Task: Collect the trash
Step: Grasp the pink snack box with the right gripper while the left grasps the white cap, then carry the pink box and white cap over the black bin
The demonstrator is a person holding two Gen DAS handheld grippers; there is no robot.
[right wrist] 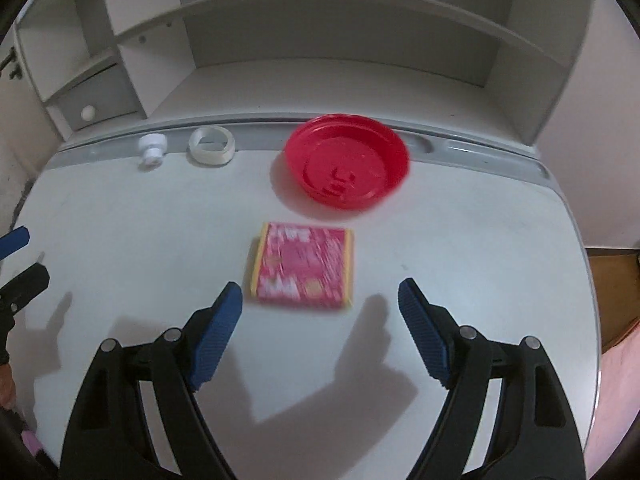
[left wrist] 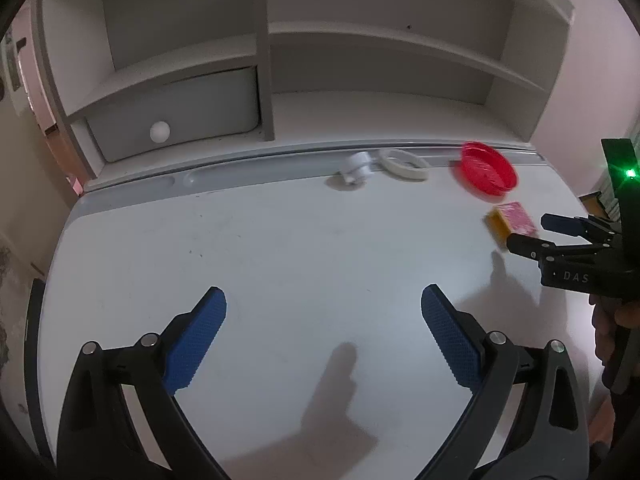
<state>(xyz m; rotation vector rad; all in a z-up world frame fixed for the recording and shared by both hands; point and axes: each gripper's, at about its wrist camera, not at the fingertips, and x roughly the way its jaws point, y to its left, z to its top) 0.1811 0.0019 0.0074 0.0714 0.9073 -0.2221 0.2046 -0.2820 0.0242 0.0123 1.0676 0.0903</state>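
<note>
A pink and yellow snack packet [right wrist: 305, 267] lies flat on the white desk, just ahead of my right gripper [right wrist: 320, 294], which is open and empty above the desk. A red plastic bowl [right wrist: 347, 161] stands behind the packet near the desk's back rail. In the left wrist view the packet [left wrist: 510, 222] and bowl [left wrist: 487, 173] are at the far right, with the right gripper [left wrist: 526, 234] beside the packet. My left gripper [left wrist: 323, 300] is open and empty over the bare middle of the desk.
A roll of clear tape [right wrist: 211, 145] and a small white cap-like piece [right wrist: 151, 151] sit by the back rail [right wrist: 472, 148]. A white shelf unit with a knobbed drawer [left wrist: 176, 118] rises behind. The desk's right edge [right wrist: 576, 236] drops to the floor.
</note>
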